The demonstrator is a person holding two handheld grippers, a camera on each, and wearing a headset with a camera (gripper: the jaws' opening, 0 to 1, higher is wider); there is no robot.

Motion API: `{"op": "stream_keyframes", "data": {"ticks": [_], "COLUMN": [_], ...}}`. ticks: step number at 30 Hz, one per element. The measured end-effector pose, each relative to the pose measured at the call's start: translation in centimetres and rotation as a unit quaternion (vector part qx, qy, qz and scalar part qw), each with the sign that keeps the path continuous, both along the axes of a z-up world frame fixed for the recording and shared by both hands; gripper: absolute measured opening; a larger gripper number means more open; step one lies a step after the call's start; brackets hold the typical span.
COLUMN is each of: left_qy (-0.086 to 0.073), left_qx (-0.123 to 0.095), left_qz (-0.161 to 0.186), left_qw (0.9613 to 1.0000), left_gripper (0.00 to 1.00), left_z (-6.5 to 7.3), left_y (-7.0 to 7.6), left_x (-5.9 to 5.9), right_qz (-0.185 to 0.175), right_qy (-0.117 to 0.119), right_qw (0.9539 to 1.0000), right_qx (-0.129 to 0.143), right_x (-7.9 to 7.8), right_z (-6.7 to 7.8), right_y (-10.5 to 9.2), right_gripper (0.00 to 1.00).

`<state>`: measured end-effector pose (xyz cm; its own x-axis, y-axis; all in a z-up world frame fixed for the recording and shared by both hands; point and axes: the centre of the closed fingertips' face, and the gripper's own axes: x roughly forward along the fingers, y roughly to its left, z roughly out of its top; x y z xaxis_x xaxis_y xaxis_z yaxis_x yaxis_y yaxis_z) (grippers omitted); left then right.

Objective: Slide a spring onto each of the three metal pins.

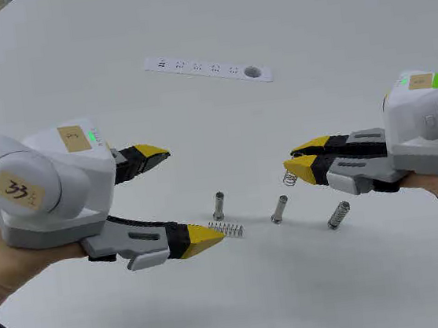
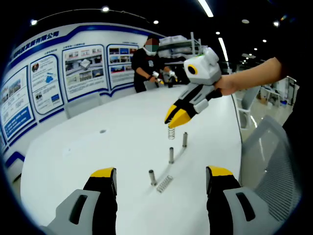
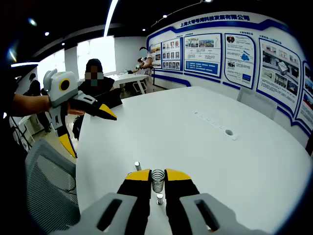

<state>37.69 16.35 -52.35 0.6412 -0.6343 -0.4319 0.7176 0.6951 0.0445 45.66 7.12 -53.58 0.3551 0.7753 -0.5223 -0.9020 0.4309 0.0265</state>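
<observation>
Three short metal pins stand on the white table: one (image 1: 218,205), a middle one (image 1: 279,209), and a third (image 1: 338,214) that looks wrapped by a spring. A loose spring (image 1: 226,229) lies flat beside the first pin, close to the lower jaw tip of my left gripper (image 1: 183,196), which is open and holds nothing. My right gripper (image 1: 298,163) is shut on a spring (image 1: 290,177) that hangs upright just above and right of the middle pin. In the right gripper view the held spring (image 3: 157,180) sits over a pin (image 3: 160,198). In the left gripper view the held spring (image 2: 171,132) hangs above the pins.
A flat white socket strip (image 1: 208,69) lies further back on the table. A grey mesh chair (image 2: 274,161) stands at the table's edge. People stand at a far bench in the background.
</observation>
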Motion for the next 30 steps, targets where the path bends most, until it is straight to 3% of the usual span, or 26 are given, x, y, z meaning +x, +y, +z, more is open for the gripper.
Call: {"op": "stream_keyframes", "data": {"ticks": [4,8,12,23,30], "left_qy": [0.006,0.001,-0.001,-0.001,0.003], "left_qx": [0.006,-0.010,-0.010,-0.005,-0.002], "left_qz": [0.007,0.018,0.020,0.018,0.019], "left_qw": [0.9999,0.9998,0.9997,0.9998,0.9998], "left_gripper": [0.75,0.75,0.75,0.75,0.74], "left_z": [-0.5,0.0,0.2,0.1,-0.1], "left_y": [0.6,0.7,0.8,0.7,0.9], "left_x": [-0.4,0.0,0.3,0.6,0.5], "right_qz": [-0.013,-0.015,-0.014,-0.011,-0.008], "right_qy": [0.010,0.015,0.025,0.023,0.024], "right_qw": [0.9999,0.9996,0.9993,0.9988,0.9981], "right_qx": [-0.006,-0.019,-0.024,-0.043,-0.057], "right_x": [0.4,0.7,0.5,0.3,0.1], "right_z": [-1.0,-1.9,-2.8,-4.0,-5.5], "right_y": [-0.1,-0.2,-0.2,-0.2,-0.2], "right_gripper": [0.11,0.11,0.11,0.11,0.11]}}
